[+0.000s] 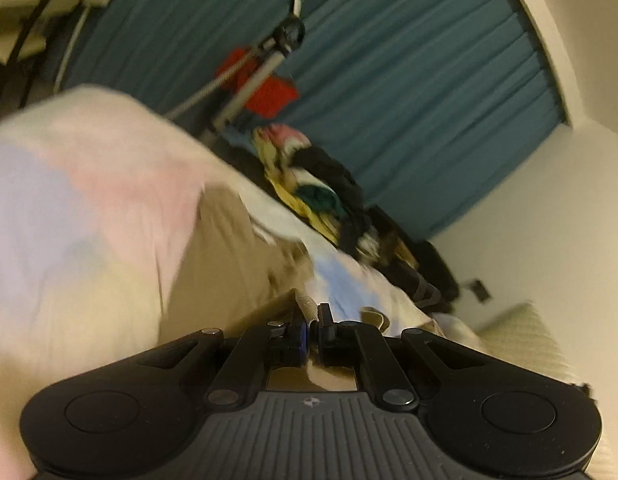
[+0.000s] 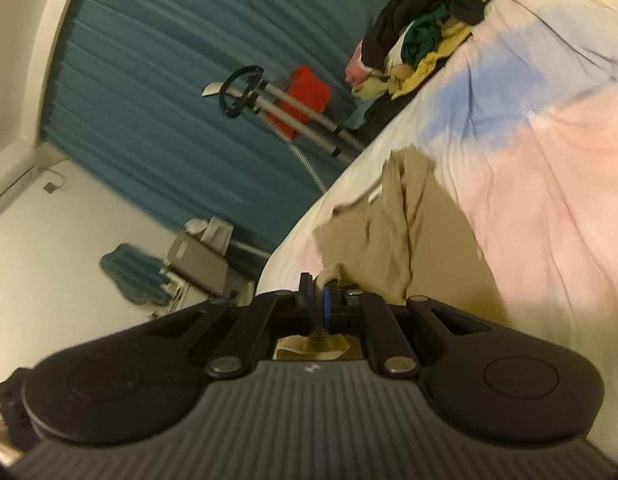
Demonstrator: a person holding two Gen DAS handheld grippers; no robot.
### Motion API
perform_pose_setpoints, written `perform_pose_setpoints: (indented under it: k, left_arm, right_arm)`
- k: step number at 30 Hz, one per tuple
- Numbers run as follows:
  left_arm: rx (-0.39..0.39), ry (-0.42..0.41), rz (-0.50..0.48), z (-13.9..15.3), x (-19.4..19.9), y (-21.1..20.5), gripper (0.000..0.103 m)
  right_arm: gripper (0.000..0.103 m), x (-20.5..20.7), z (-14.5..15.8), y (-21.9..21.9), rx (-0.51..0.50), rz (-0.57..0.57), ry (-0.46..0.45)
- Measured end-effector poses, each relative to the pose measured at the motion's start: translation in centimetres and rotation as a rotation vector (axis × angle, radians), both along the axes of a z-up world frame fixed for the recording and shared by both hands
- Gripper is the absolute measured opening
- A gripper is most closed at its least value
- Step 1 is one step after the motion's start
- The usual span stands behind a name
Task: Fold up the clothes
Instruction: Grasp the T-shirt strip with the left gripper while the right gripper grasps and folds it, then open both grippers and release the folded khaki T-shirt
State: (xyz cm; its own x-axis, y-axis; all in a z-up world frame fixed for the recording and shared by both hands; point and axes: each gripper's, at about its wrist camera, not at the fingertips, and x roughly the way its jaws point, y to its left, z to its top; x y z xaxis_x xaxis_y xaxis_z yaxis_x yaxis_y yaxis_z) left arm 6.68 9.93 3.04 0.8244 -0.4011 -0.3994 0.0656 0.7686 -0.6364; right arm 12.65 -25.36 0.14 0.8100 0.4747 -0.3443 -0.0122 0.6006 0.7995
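Observation:
A tan garment (image 2: 425, 236) lies stretched over a pastel bedspread (image 2: 549, 184) in pink, blue and cream. My right gripper (image 2: 317, 286) is shut on a tan edge of it, with the cloth running away from the jaws toward the bed's far edge. In the left wrist view the same tan garment (image 1: 229, 248) spreads ahead, and my left gripper (image 1: 312, 312) is shut on another tan edge that pokes up between the pads. Both views are tilted and blurred.
A pile of mixed clothes (image 1: 321, 188) sits at the far end of the bed, also the clothes pile (image 2: 425, 36). Behind stand a teal curtain (image 1: 389, 72), a garment steamer pole (image 2: 293, 120) with a red item, and boxes (image 2: 201, 260) on the floor.

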Motion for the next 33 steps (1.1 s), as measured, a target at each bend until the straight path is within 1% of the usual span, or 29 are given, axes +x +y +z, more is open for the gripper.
perform_pose_setpoints:
  k: [3, 5, 6, 8, 10, 13, 15, 16, 19, 22, 23, 24, 25, 26, 27, 28, 29, 30, 31, 33]
  left_arm:
    - [0.109, -0.022, 0.038, -0.2, 4.6, -1.6, 0.005]
    - [0.169, -0.023, 0.05, -1.7, 7.5, -2.4, 0.005]
    - [0.181, -0.016, 0.051, -2.9, 9.0, -2.6, 0.005]
    - [0.181, 0.005, 0.044, -5.7, 11.9, -2.7, 0.005]
    - [0.227, 0.023, 0.035, -8.5, 14.1, -3.0, 0.006]
    - [0.317, 0.051, 0.019, -12.5, 17.0, -3.6, 0.005]
    - [0.338, 0.08, 0.01, -14.6, 18.4, -3.6, 0.006]
    - [0.339, 0.091, 0.003, -15.3, 18.9, -3.5, 0.006]
    - [0.341, 0.112, -0.026, -16.5, 19.7, -3.5, 0.007]
    - [0.368, 0.1, -0.057, -16.0, 19.3, -3.5, 0.009]
    - [0.37, 0.094, -0.061, -15.6, 19.0, -3.5, 0.012]
    - [0.37, 0.085, -0.065, -15.0, 18.4, -3.5, 0.022]
    - [0.369, 0.077, -0.069, -14.5, 17.9, -3.6, 0.028]
    - [0.369, 0.069, -0.072, -13.9, 17.4, -3.6, 0.041]
    - [0.371, 0.054, -0.069, -13.3, 16.7, -3.7, 0.054]
    - [0.373, 0.033, -0.06, -12.5, 15.9, -3.8, 0.06]
    - [0.374, 0.013, -0.052, -11.8, 15.0, -3.9, 0.074]
    - [0.378, -0.006, -0.045, -11.1, 14.0, -4.0, 0.086]
    - [0.383, -0.026, -0.038, -10.4, 12.9, -4.2, 0.088]
    - [0.414, -0.07, -0.044, -9.2, 10.7, -4.9, 0.088]
  right_arm:
    - [0.008, 4.5, -1.5, 0.5, -0.047, -0.034, 0.014]
    - [0.008, 7.0, -2.9, 0.7, -0.067, -0.044, 0.027]
    - [0.008, 8.1, -3.9, 0.8, -0.091, -0.046, 0.022]
    - [0.008, 10.1, -6.1, 1.3, -0.162, -0.053, 0.033]
    - [0.008, 11.9, -8.3, 1.9, -0.232, -0.055, 0.055]
    - [0.008, 14.2, -11.7, 2.9, -0.296, -0.044, 0.105]
    - [0.008, 15.8, -13.9, 3.6, -0.339, -0.036, 0.138]
    - [0.008, 16.1, -14.3, 3.9, -0.361, -0.027, 0.143]
    - [0.008, 17.0, -15.3, 4.7, -0.417, -0.005, 0.157]
    - [0.009, 16.7, -14.5, 5.3, -0.479, 0.019, 0.14]
    - [0.01, 16.4, -14.2, 5.3, -0.482, 0.018, 0.135]
    - [0.01, 16.2, -13.8, 5.2, -0.485, 0.017, 0.129]
    - [0.012, 15.8, -13.4, 5.3, -0.485, 0.013, 0.123]
    - [0.018, 15.3, -12.9, 5.5, -0.502, 0.013, 0.105]
    - [0.027, 14.6, -12.3, 5.9, -0.531, 0.007, 0.077]
    - [0.056, 13.8, -11.7, 6.4, -0.561, 0.001, 0.049]
    - [0.086, 13.0, -11.1, 6.8, -0.588, -0.006, 0.02]
    - [0.091, 11.9, -10.4, 7.1, -0.592, -0.022, -0.021]
    - [0.09, 11.0, -9.8, 7.4, -0.599, -0.027, -0.052]
    - [0.09, 9.4, -8.6, 8.0, -0.622, 0.002, -0.094]
